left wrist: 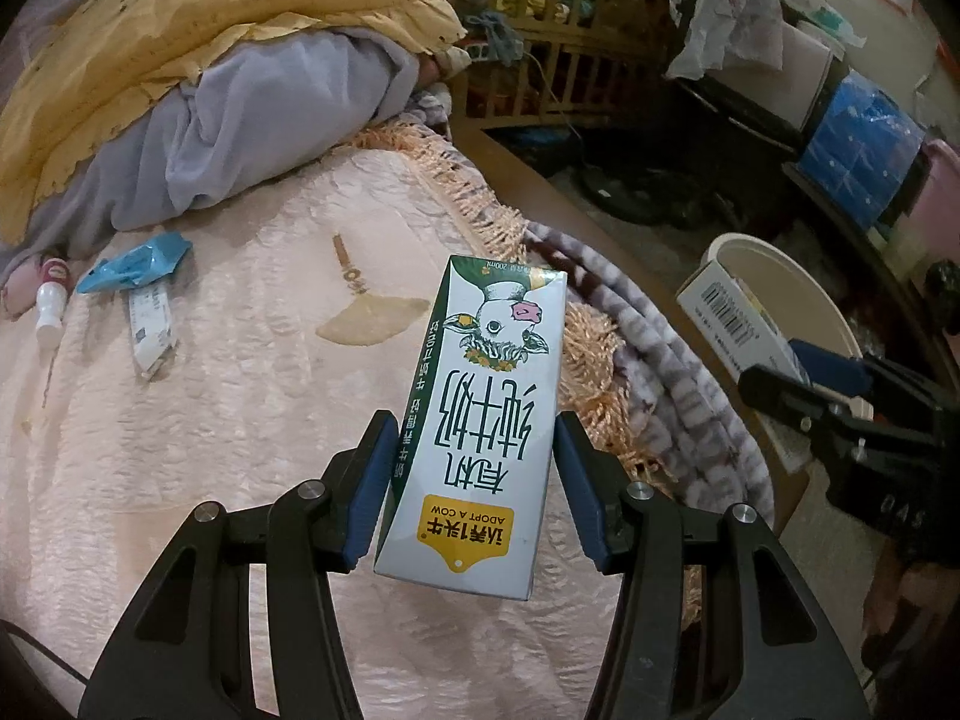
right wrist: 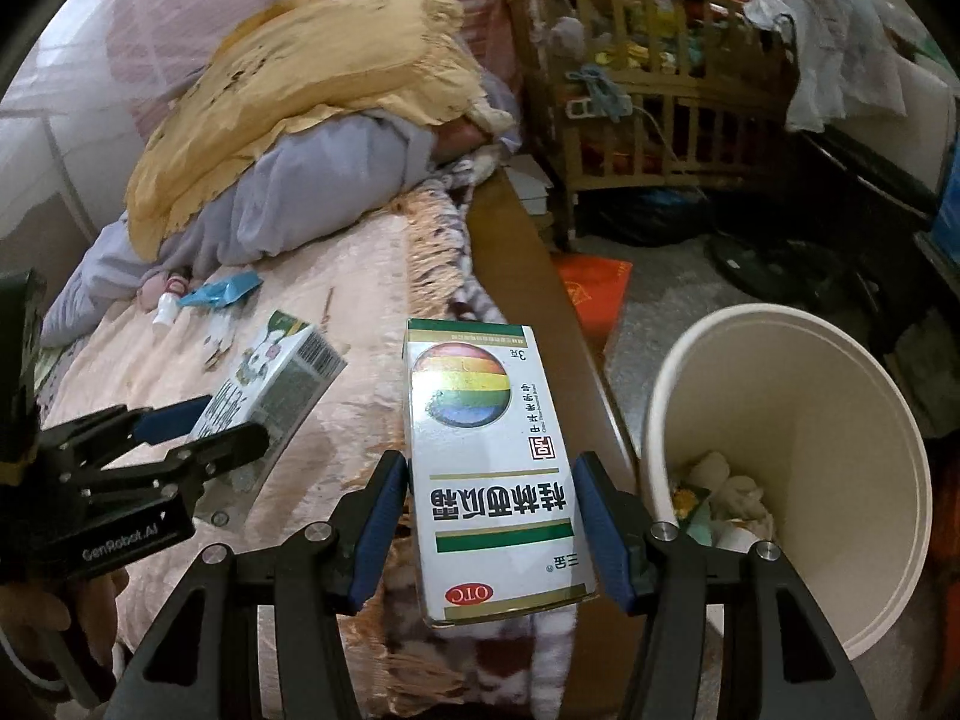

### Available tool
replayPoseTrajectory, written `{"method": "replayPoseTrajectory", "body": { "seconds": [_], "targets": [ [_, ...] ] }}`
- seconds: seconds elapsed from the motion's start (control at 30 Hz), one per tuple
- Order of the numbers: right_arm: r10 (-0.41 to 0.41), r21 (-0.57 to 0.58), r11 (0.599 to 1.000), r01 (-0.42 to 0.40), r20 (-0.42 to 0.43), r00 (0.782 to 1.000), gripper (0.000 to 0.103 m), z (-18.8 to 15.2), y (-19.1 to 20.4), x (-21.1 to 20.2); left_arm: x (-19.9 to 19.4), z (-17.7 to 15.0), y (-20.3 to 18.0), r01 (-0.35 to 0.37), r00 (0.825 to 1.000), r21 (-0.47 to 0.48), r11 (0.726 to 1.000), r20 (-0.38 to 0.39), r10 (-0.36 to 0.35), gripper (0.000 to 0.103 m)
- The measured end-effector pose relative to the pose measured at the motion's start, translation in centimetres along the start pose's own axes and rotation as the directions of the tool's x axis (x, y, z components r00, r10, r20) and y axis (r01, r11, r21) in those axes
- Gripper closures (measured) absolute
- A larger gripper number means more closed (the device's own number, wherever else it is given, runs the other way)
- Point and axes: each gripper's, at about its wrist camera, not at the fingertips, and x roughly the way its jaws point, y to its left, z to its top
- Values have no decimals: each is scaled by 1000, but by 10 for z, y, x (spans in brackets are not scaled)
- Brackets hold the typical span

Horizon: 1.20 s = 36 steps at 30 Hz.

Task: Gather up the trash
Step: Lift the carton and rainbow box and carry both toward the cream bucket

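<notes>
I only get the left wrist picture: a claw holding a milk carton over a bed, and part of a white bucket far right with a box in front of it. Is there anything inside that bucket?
Observer: Yes. The white bin has some crumpled scraps lying at its bottom.
Operator: And that box in front of it, what is it?
Observer: It is a medicine box gripped by the right claw; its front shows a rainbow-striped ball and a red OTC mark.
Operator: Anything on my carton I can't see?
Observer: The milk carton in the left claw has a barcode on its far side.
</notes>
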Motion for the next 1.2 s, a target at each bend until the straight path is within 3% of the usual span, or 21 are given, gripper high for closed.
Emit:
{"method": "replayPoseTrajectory", "body": {
  "seconds": [1.2],
  "targets": [
    [-105,106,989,104,7,994,48,-8,-60,-22,9,19,-41,98,995,51,994,5,-99,51]
  ]
}}
